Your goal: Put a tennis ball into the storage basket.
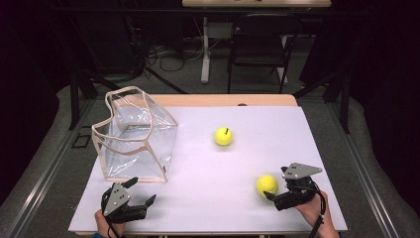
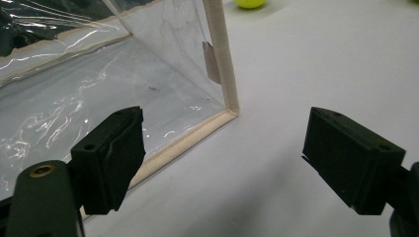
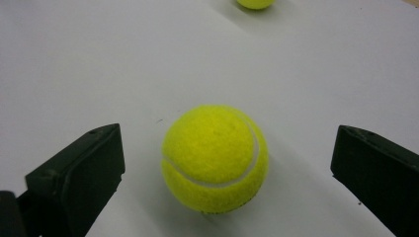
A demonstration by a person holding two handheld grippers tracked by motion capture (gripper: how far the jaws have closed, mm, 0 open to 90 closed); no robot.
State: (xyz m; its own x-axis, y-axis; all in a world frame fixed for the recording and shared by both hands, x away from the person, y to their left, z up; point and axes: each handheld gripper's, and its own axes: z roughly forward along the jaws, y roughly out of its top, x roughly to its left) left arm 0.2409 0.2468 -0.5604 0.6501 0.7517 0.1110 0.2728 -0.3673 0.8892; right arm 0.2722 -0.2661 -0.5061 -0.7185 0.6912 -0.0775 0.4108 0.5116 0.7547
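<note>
Nearest, the right hand-held gripper (image 1: 277, 191) sits wide apart, empty, lined up on a tennis ball (image 1: 267, 184) right of the clear bag (image 1: 136, 136); the left hand-held gripper (image 1: 141, 193), also wide, waits just before the bag; a second ball (image 1: 223, 136) rests on the worktop (image 1: 208, 163) beyond, probably for bagging.

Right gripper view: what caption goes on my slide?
Open right gripper lined up on a yellow tennis ball resting on the white table.
</note>
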